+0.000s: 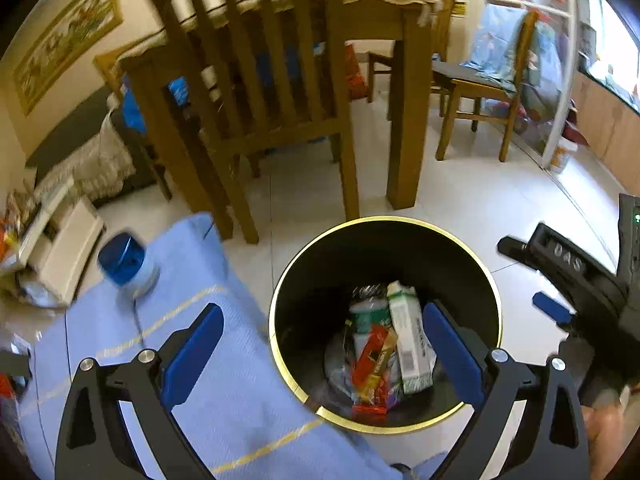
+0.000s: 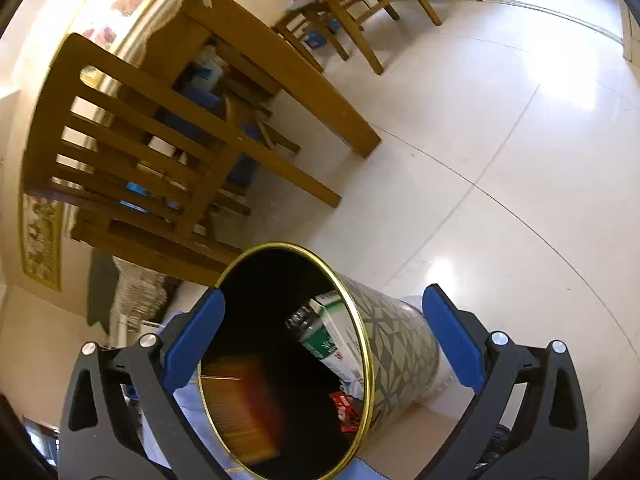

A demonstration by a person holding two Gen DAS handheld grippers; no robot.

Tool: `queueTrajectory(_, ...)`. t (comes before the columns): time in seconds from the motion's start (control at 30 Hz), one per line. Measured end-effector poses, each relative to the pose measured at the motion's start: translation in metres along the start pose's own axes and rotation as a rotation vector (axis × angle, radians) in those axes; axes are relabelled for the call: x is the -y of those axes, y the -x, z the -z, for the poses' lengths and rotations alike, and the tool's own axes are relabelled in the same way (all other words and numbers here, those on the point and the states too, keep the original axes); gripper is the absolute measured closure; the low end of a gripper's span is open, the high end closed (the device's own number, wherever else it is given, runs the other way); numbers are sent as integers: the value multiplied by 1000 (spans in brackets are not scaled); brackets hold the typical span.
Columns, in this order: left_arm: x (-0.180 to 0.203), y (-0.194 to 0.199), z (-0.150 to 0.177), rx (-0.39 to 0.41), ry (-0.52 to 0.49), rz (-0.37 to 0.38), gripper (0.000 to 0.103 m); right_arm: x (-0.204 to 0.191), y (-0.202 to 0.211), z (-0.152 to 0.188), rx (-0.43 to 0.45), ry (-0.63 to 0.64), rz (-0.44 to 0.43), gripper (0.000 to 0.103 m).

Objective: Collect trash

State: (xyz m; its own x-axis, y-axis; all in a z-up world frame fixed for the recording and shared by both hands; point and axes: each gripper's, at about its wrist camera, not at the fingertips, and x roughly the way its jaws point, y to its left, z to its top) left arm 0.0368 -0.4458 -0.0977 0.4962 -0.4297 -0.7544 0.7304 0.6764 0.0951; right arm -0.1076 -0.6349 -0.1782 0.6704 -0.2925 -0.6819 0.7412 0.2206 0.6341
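A round black bin with a gold rim (image 1: 280,280) stands on the floor beside a blue cloth (image 1: 224,380). Inside lie a white-green carton (image 1: 408,336), a red wrapper (image 1: 370,356) and other trash. My left gripper (image 1: 322,354) is open and empty, hovering over the bin's near side. My right gripper (image 2: 322,340) is open and empty above the bin (image 2: 400,352); it also shows at the right of the left wrist view (image 1: 560,280). The carton (image 2: 332,336) and a red wrapper (image 2: 346,408) show inside the bin. A blurred orange-brown thing (image 2: 240,404) shows at the bin's mouth.
A wooden chair (image 1: 256,92) and table leg (image 1: 408,120) stand just behind the bin. A blue-capped jar (image 1: 128,264) sits on the cloth at left. Another chair (image 1: 488,80) is at the back right. White tiled floor (image 2: 500,160) stretches to the right.
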Motion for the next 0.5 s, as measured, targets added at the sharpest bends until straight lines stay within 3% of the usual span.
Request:
queueTrajectory(0.13, -43, 22, 25, -14, 81, -25, 7, -20, 8, 6, 87, 83, 81, 6)
queueTrajectory(0.23, -80, 50, 48, 0, 109, -130, 7, -52, 14, 20, 136, 255, 99, 6)
queueTrajectory(0.33, -125, 83, 73, 8, 135, -288, 7, -100, 17, 51, 162, 565, 128, 6)
queueTrajectory(0.4, -157, 108, 91, 22, 197, -352, 7, -134, 21, 82, 195, 716, 210, 6)
queueTrajectory(0.5, -214, 154, 124, 64, 329, -418, 7, -167, 38, 131, 157, 813, 107, 6)
